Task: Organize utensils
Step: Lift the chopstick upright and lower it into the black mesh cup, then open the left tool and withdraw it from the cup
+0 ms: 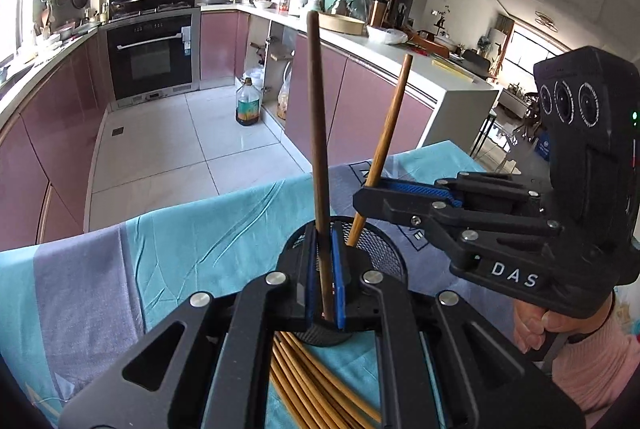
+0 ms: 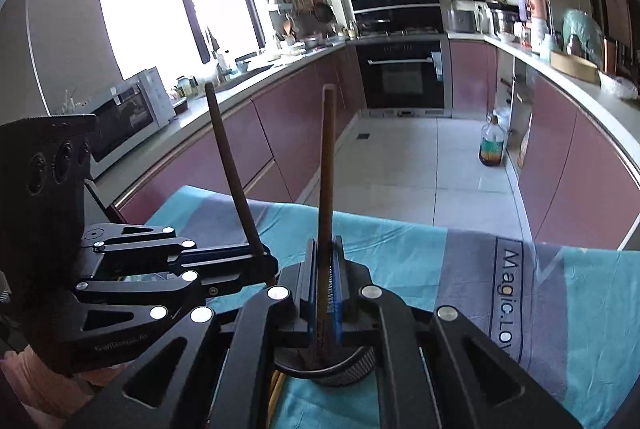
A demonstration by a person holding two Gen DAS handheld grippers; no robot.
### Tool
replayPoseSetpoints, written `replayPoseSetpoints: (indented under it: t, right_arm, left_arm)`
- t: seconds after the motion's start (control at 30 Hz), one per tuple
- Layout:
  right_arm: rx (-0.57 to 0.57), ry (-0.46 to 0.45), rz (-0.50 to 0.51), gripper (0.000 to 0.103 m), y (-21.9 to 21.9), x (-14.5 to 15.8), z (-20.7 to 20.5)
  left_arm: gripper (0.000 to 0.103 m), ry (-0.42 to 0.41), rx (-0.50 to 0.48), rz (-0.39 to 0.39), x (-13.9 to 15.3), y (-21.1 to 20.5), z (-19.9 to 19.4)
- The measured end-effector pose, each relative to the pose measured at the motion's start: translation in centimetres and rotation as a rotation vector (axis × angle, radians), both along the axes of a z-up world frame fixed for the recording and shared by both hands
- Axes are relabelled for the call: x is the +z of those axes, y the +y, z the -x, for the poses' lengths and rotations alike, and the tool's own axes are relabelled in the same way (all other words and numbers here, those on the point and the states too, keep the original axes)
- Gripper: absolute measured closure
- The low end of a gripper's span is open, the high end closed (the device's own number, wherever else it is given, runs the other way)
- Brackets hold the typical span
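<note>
My left gripper [image 1: 325, 229] is shut on a dark brown chopstick [image 1: 318, 117] that stands nearly upright between its blue pads. From the right comes my right gripper [image 1: 362, 195], shut on a lighter wooden chopstick [image 1: 386, 133] that leans left, its lower end in the mouth of a black mesh holder [image 1: 386, 253]. In the right wrist view the right gripper [image 2: 326, 243] clamps the light chopstick [image 2: 327, 169] above the holder [image 2: 352, 365]. The left gripper [image 2: 268, 261] and its dark chopstick [image 2: 232, 169] sit to its left. Several bamboo chopsticks [image 1: 304, 381] lie beside the holder.
A teal and grey cloth [image 1: 180, 249] covers the table, whose far edge drops to a tiled kitchen floor. An oil bottle [image 1: 248, 105] stands on that floor by purple cabinets. A hand in a pink sleeve [image 1: 580, 361] holds the right gripper.
</note>
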State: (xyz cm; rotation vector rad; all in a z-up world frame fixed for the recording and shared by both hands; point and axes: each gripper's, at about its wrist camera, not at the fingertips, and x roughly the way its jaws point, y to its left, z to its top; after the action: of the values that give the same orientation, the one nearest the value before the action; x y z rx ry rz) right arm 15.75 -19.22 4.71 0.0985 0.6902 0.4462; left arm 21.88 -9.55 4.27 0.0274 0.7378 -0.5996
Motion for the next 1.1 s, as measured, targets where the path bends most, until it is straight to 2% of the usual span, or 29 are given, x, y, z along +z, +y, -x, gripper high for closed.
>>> replayPoseSetpoints:
  t: [0.23,0.3,0.33,0.47,0.5,0.6,0.8,0.97,1.1]
  right_arm:
    - [-0.028,0.018,0.003,0.093,0.3,-0.8,-0.5]
    - [-0.039,0.014,0.001,0.084,0.5,-0.9,-0.3]
    - [-0.045,0.009,0.001,0.082,0.4,-1.0,-0.3]
    - [-0.062,-0.008,0.000,0.077,0.1,-0.9,-0.2]
    - [-0.066,-0.012,0.001,0.075,0.0,-0.8,-0.2]
    - [-0.074,-0.036,-0.003,0.067,-0.3,-0.6,0.6]
    - [-0.069,-0.122,-0.008,0.057,-0.8,0.9,3.8]
    - [-0.005,-0.166,-0.029,0.052,-1.0,1.2,7.4]
    - [0.058,-0.108,-0.046,0.050,-0.8,-1.0,9.6]
  left_arm:
    - [0.094,0.013,0.029,-0.010,-1.6,-0.5,-1.6]
    - [0.091,0.011,0.036,-0.005,-1.7,-0.4,-1.7]
    - [0.090,0.009,0.041,-0.002,-1.7,-0.2,-1.7]
    - [0.080,-0.014,0.076,0.001,-1.7,0.5,-1.5]
    - [0.074,-0.021,0.084,0.002,-1.6,0.8,-1.3]
    - [0.059,-0.065,0.129,0.016,-1.0,1.9,-0.2]
    - [0.048,-0.138,0.189,0.038,0.0,4.4,2.2]
    - [0.043,-0.175,0.227,0.012,-0.5,6.5,5.4]
    - [0.043,-0.127,0.233,-0.028,-2.8,7.8,7.3]
